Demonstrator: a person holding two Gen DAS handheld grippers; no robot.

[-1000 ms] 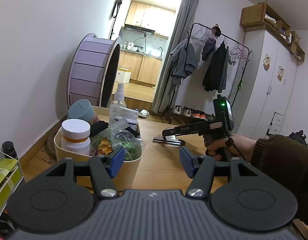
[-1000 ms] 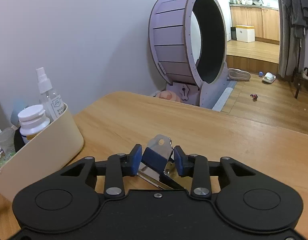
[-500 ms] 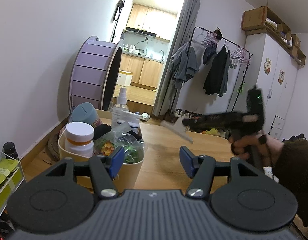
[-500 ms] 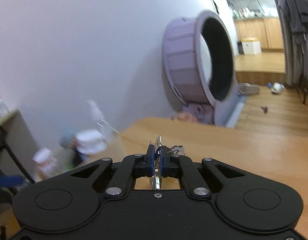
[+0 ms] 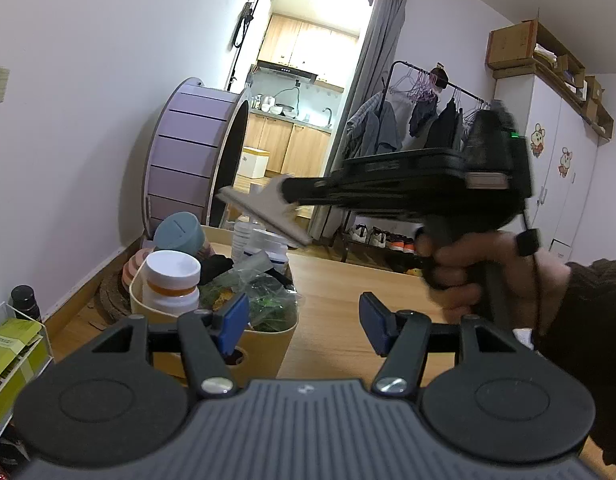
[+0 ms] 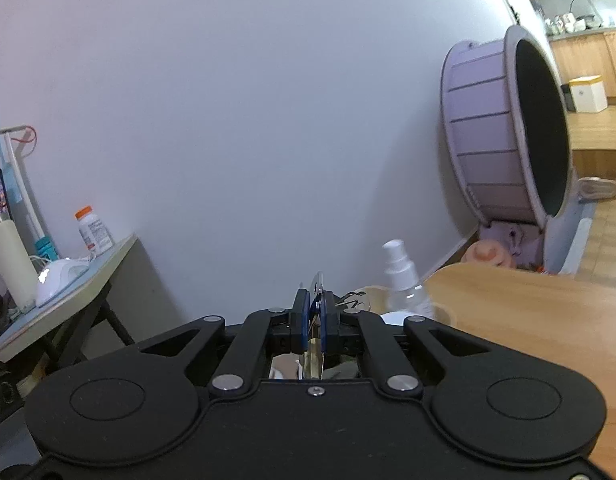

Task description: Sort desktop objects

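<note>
Metal clip [image 6: 316, 284] pinched upright between right gripper [image 6: 315, 312] jaws

A: How are the left tongs [image 5: 304, 322]?

B: Low and near, pointing slightly down, blue pads [image 5: 232, 322] well apart with nothing between them.

A: And the right tongs [image 6: 315, 312]?

B: Raised to the right of the left ones, pointing left across the scene. The pads [image 6: 301, 312] are pressed together on a thin metal piece [image 5: 264, 212], which sticks out past the tips, tilted.

A: Who holds them?

B: A hand [image 5: 479, 268] wraps the grip from below; a dark sleeve [image 5: 587, 320] covers the wrist.
</note>
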